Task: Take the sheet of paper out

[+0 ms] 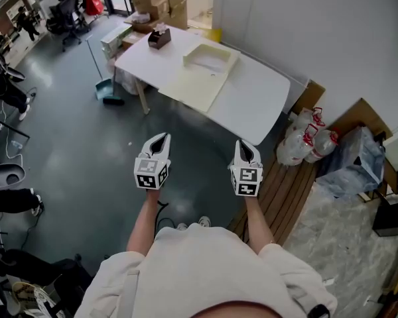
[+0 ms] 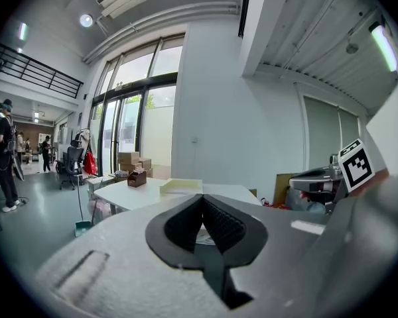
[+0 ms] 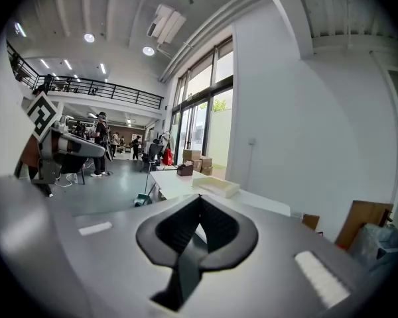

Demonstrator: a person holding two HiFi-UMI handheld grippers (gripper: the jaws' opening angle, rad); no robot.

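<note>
A cream open case (image 1: 210, 57) lies on the white table (image 1: 252, 101), its flat lid (image 1: 191, 86) spread toward me. No separate sheet of paper can be made out from here. My left gripper (image 1: 160, 138) and right gripper (image 1: 243, 145) are held side by side above the grey floor, well short of the table's near edge. Both are shut with nothing between the jaws. In the left gripper view the left gripper (image 2: 202, 201) points at the case (image 2: 180, 185). The right gripper (image 3: 200, 201) faces the same case (image 3: 215, 186) in its own view.
A small brown box (image 1: 159, 38) stands at the table's far end, with cardboard boxes (image 1: 156, 2) behind it. A broom and dustpan (image 1: 106, 88) lean left of the table. White plastic bags (image 1: 305, 141) and a wooden slatted bench (image 1: 285, 191) sit to the right, along the wall.
</note>
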